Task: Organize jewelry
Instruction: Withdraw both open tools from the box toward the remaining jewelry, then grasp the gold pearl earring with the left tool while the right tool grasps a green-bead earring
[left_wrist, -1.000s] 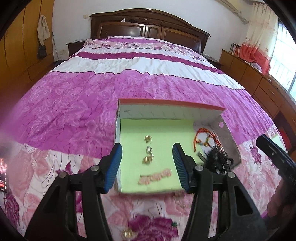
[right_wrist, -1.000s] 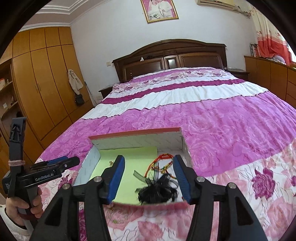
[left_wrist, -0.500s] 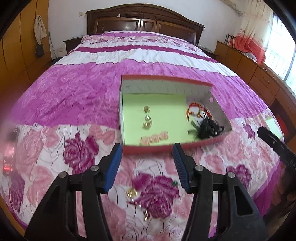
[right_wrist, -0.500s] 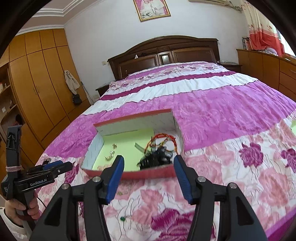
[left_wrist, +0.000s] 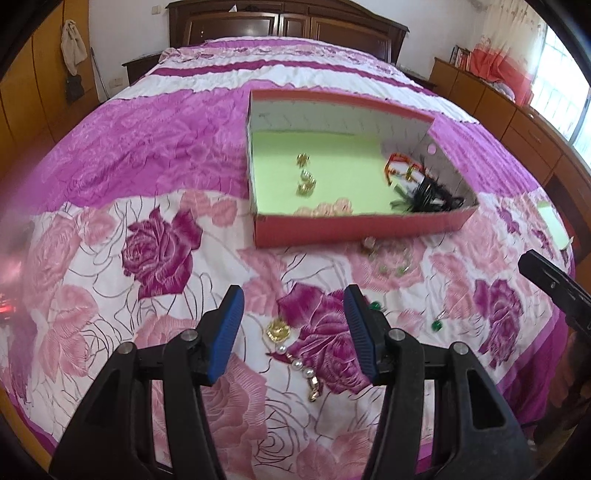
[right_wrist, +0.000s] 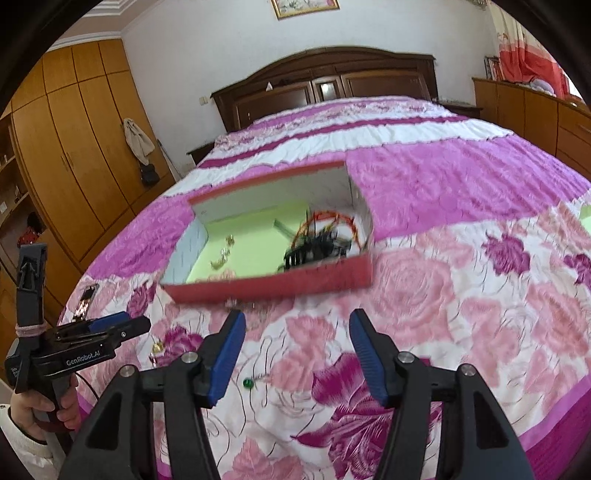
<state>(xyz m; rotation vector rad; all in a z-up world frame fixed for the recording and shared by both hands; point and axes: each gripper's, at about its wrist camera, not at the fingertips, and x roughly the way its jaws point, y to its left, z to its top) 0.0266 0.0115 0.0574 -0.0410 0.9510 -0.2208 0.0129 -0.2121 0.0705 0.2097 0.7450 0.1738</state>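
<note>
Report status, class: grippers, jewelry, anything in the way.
Left gripper open, empty, above gold pearl piece on bedspread. Right gripper open, empty. Red box holds several pieces; green beads loose outside. Nothing blocking.

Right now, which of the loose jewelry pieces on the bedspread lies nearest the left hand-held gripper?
The gold-and-pearl piece, directly between the open fingers of the left hand-held gripper. The green-stone pieces lie farther right, and the small pieces sit by the red box.

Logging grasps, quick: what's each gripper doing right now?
Left gripper: open, holding nothing.
Right gripper: open, holding nothing.
</note>
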